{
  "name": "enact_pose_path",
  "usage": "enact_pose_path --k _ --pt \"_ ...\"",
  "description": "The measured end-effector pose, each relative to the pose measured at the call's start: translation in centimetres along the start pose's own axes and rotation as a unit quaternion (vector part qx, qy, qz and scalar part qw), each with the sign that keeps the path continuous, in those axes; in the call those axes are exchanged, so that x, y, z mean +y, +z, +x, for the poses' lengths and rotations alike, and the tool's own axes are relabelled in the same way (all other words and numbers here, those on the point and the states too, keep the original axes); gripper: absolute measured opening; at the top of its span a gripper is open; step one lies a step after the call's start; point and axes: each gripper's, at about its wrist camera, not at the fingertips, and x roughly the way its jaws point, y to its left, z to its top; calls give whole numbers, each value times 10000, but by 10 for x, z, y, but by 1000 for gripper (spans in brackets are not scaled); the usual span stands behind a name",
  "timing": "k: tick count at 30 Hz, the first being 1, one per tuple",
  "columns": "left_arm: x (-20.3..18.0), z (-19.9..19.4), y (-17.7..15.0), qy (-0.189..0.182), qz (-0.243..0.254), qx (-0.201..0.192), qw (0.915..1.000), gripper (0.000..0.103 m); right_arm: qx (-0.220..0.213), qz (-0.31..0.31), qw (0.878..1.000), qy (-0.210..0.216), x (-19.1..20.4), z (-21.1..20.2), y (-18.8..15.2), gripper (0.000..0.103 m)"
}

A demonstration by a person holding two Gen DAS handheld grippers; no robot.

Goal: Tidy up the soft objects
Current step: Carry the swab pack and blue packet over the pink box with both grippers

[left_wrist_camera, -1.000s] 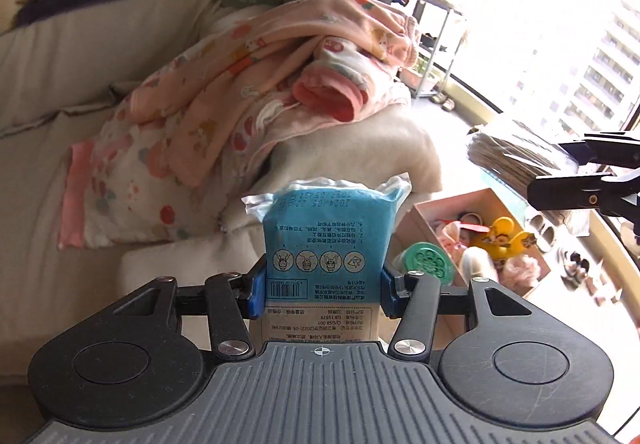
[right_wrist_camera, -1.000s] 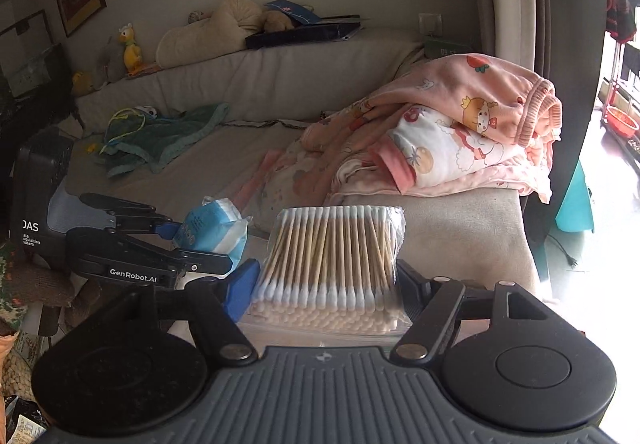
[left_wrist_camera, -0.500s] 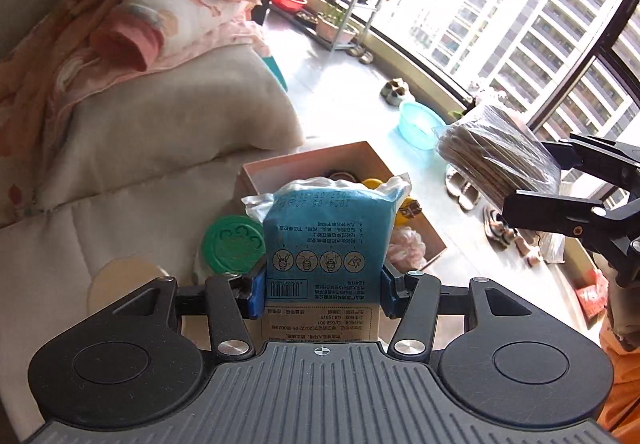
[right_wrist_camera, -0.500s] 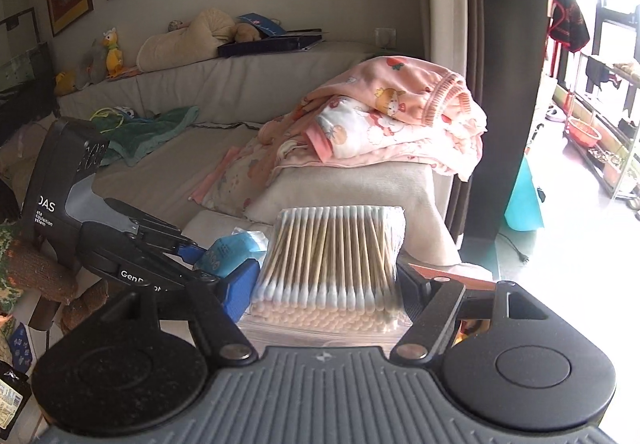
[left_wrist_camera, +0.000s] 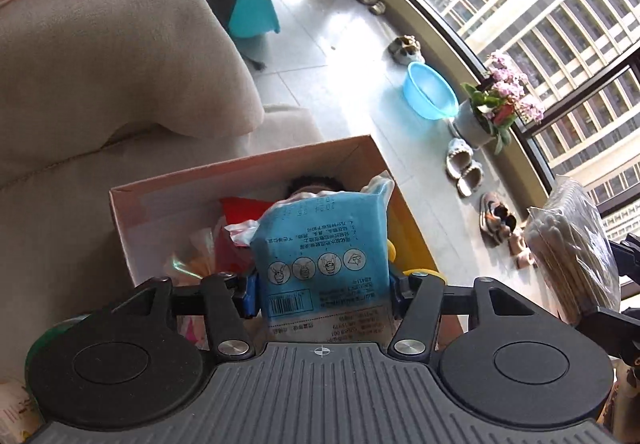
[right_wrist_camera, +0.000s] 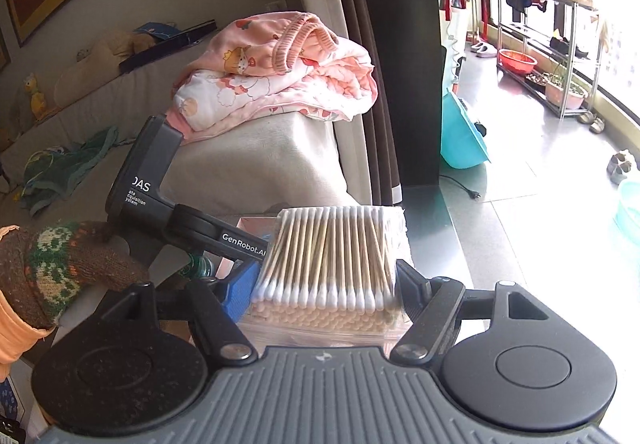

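Tissues (left_wrist_camera: 320, 256) in my left gripper (left_wrist_camera: 322, 286), its grip just loosening, swabs (right_wrist_camera: 328, 268) gripped right (right_wrist_camera: 324, 292); release low inside the box (left_wrist_camera: 124, 220).

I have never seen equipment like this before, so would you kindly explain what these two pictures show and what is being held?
There is no robot here: a person carries a handheld two-finger gripper in each hand, and each has a camera looking forward along its fingers. The black ribbed body at the bottom of each picture is the tool itself.

The left-hand view looks down at an open cardboard box of odds and ends beside a beige sofa. The left gripper holds a blue tissue pack above the box; its jaws have just been opening slightly, the pack between them.

In the right-hand view, the right gripper clamps a clear pack of cotton swabs. Pink clothes lie on the sofa arm.
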Motion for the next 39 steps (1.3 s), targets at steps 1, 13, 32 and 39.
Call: enact_pose_path --k 1,13,32,39 --pt "-2 -6 -1 7 83 -100 9999 60 43 92 9999 23 -5 7 2 72" --pt "-14 -69 -37 318 1043 -726 9914 62 1236 1222 9825 673 -22 136 42 73" --pt "9 2 -21 240 897 -108 9956 66 1758 2482 9472 1016 -51 145 45 75" --pt "2 -53 -26 251 1139 -553 9916 65 2114 2756 9352 686 -54 174 40 75"
